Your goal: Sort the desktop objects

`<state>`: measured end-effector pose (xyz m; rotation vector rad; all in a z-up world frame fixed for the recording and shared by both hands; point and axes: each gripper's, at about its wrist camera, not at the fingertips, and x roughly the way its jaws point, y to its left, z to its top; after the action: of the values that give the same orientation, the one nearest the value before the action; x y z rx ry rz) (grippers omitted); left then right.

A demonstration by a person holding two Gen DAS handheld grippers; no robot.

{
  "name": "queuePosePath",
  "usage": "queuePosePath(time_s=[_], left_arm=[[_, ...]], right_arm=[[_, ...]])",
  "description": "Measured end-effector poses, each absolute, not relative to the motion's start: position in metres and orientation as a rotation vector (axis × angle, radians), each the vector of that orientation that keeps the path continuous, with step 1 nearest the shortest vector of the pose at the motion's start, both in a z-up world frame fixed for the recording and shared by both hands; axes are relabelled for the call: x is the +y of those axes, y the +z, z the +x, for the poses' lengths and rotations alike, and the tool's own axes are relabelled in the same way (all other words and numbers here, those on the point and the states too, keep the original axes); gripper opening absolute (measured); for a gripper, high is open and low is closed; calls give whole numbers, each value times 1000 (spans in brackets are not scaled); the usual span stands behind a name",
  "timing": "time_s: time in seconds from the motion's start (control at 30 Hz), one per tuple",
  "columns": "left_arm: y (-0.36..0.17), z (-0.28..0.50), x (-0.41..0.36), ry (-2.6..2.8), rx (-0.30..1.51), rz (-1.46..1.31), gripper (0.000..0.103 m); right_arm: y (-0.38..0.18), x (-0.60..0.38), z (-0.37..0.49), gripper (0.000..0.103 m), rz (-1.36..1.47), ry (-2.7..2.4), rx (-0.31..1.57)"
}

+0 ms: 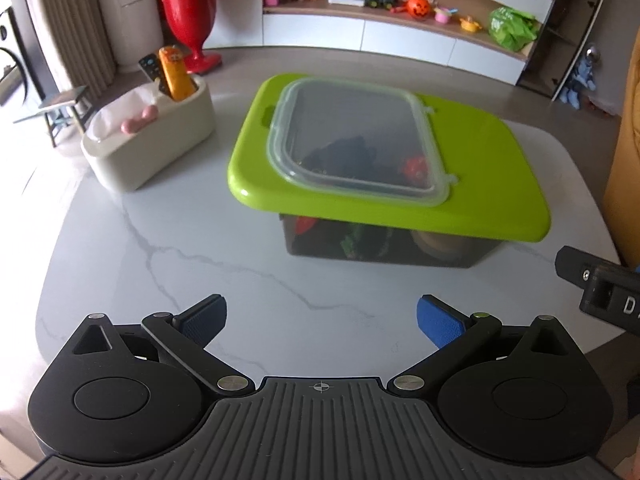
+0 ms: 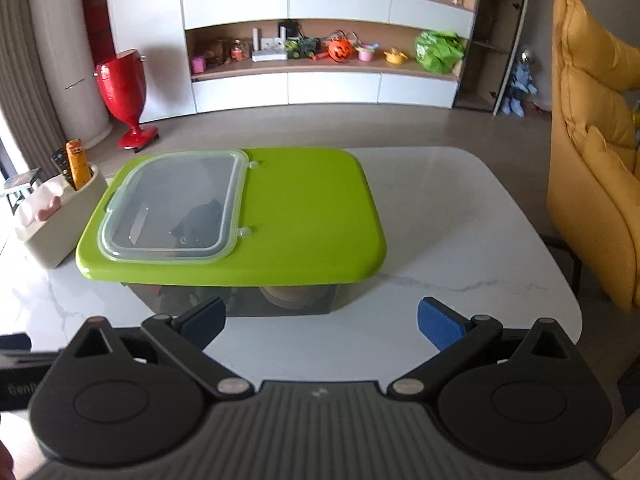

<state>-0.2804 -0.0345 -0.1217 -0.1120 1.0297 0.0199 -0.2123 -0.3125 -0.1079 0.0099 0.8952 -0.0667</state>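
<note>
A dark see-through storage box [image 1: 384, 246] stands on the white marble table [image 1: 200, 264], closed by a lime green lid [image 1: 488, 168] with a clear plastic flap [image 1: 352, 136]. Toys and dark items show inside. The same lid [image 2: 304, 216] and flap [image 2: 176, 204] show in the right wrist view. My left gripper [image 1: 320, 322] is open and empty, held above the table in front of the box. My right gripper [image 2: 320, 322] is open and empty, also in front of the box.
A cream desk organizer [image 1: 156, 136] with remotes, an orange tube and a pink item stands left of the box; it also shows in the right wrist view [image 2: 60, 216]. A yellow sofa [image 2: 596, 184] is at the right. Part of the right gripper's body [image 1: 600, 284] shows at the right edge.
</note>
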Motion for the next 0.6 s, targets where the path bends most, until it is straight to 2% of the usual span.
queuePosePath(time_s=[0.13, 0.33, 0.6], left_arm=[[-131, -276, -25, 19, 1044, -116, 103], [-147, -267, -12, 51, 1082, -123, 103], [-141, -263, -8, 52, 1060, -133, 103]], right_arm=[[-119, -309, -206, 103, 55, -48, 934], [-140, -283, -199, 103, -53, -67, 967], [-149, -275, -193, 103, -37, -30, 982]])
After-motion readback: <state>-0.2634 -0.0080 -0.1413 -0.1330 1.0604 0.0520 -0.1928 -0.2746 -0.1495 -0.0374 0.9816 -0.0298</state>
